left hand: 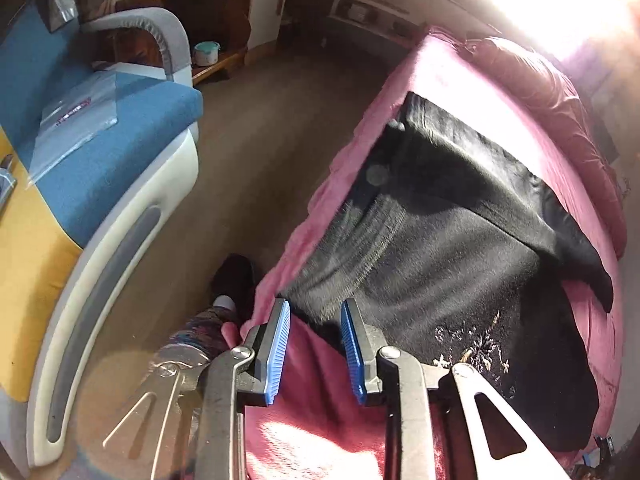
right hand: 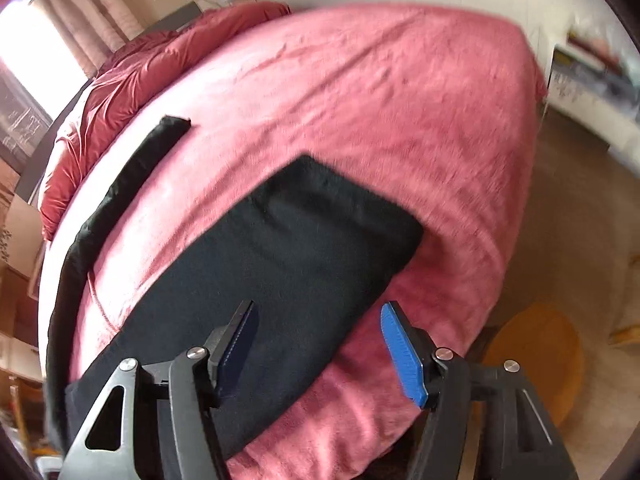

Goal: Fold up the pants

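Item: black pants (left hand: 452,240), lying spread on the pink blanket (left hand: 460,76) of a bed, near its left edge in the left wrist view; one part is folded over the other, the upper layer running slantwise toward the far right; a pale embroidered pattern (left hand: 472,344) shows on the near portion; fabric partly blurred. In the right wrist view the pants (right hand: 304,240) appear as a broad dark panel with a squared far corner, flat on the blanket (right hand: 380,80), and a narrow black strip (right hand: 132,176) lies to the left, reaching toward the far end of the bed; whether it joins the panel cannot be told. Left gripper (left hand: 316,348): blue-padded fingers (left hand: 280,352) parted a little, nothing between them, held above the near edge of the bed and clear of the pants. Right gripper (right hand: 320,352): jaws standing wide apart, empty, poised over the near end of the dark panel without touching it. Further fittings: red duvet (right hand: 120,76) bunched at the far left of the bed; blue and yellow sofa (left hand: 100,152) with white armrest, left of the bed across a strip of brown floor (left hand: 256,128); clear plastic bag (left hand: 76,120) on the sofa seat; wooden shelving (left hand: 208,12) at the far wall; round wooden stool (right hand: 536,364) near right of the bed.
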`<state>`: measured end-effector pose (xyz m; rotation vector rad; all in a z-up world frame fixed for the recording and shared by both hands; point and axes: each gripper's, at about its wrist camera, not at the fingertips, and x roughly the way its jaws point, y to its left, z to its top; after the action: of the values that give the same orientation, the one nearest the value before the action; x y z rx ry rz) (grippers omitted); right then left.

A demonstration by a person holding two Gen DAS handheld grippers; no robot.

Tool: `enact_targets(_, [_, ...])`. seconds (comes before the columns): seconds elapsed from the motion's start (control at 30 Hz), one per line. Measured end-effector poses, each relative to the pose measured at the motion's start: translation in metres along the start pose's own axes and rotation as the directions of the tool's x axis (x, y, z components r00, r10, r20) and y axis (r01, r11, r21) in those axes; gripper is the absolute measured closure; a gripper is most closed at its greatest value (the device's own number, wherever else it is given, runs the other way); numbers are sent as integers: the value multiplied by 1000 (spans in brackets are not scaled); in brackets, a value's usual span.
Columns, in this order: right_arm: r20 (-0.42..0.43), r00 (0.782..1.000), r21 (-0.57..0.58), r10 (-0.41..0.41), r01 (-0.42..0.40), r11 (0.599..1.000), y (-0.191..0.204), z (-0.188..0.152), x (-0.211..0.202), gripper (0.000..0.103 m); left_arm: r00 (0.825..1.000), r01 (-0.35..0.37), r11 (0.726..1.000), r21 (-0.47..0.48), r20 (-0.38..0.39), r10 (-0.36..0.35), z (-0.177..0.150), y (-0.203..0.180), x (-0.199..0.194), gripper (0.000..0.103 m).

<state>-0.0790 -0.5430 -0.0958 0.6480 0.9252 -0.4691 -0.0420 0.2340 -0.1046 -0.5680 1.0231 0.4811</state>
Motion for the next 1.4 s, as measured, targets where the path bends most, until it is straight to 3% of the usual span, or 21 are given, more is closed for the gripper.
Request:
enact_targets(0.1, [52, 999, -66, -13, 17, 998, 18, 0, -17, 38, 998, 19, 1000, -12, 65, -18, 20, 8, -18, 76])
enact_targets(0.2, [53, 998, -142, 44, -36, 989, 49, -5, -23, 36, 993, 85, 996, -25, 81, -83, 44, 1, -20, 76])
enact_targets(0.37, [-84, 981, -279, 178, -194, 941, 121, -32, -4, 36, 987, 156, 988, -14, 45, -156, 84, -35, 5, 75])
enact_targets(0.5, [-194, 956, -333, 220, -276, 902, 169, -60, 17, 36, 980, 199, 980, -27, -9, -199, 122, -66, 40, 73])
enact_targets(0.63, [-239, 947, -393, 213, -295, 871, 198, -77, 29, 35, 969, 236, 969, -75, -61, -241, 161, -90, 76, 70])
enact_targets(0.73, [-261, 946, -429, 195, -294, 854, 207, -86, 38, 35, 970, 221, 970, -106, -79, -230, 188, -104, 102, 70])
enact_targets(0.93, [-295, 942, -425, 160, -279, 861, 211, -96, 52, 32, 964, 209, 953, -221, -116, -239, 228, -114, 156, 67])
enact_targets(1.0, [-299, 942, -431, 149, -273, 860, 214, -98, 55, 32, 965, 204, 945, -256, -112, -239, 239, -115, 168, 58])
enact_targets(1.1, [-308, 941, -431, 141, -270, 861, 217, -98, 59, 29, 963, 198, 941, -275, -122, -238, 252, -121, 184, 53])
enact_targets(1.27, [-309, 943, -435, 126, -258, 863, 222, -99, 63, 23, 968, 162, 967, -198, -158, -195, 262, -143, 203, 55])
enact_targets(1.4, [-306, 945, -445, 117, -251, 860, 224, -102, 64, 22, 982, 87, 993, -86, -159, -100, 263, -162, 206, 71])
